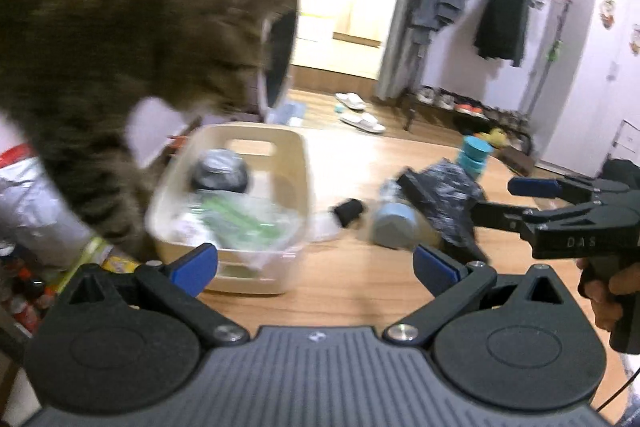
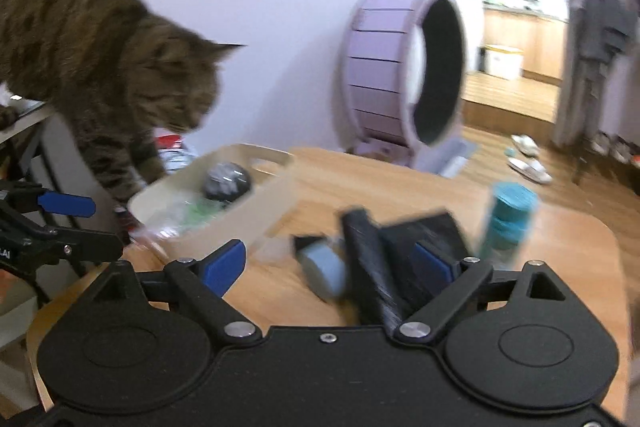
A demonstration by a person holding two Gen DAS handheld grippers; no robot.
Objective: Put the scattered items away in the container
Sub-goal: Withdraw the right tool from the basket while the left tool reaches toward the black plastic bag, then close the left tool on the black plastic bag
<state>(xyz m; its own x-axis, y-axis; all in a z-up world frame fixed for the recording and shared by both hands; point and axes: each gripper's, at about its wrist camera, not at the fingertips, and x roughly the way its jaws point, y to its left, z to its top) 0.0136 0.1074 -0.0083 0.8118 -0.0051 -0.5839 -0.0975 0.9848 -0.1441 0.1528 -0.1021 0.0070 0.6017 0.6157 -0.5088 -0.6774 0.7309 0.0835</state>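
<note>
Container [image 1: 236, 195] on table [image 1: 360, 287], cat [image 1: 100, 47] at its left, bottle [image 1: 474, 157] far right.

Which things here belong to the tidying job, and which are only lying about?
Job: cream container; blue-grey cup, black bag and teal stack on the table.
Not job: cat, purple wheel, slippers, clothes rack.

- Bright, even indoor light, with the far kitchen washed out.
- Motion blur smears the cat [image 1: 100, 59] and table [image 2: 400, 179] items.
- Fisheye bending at the edges.
</note>
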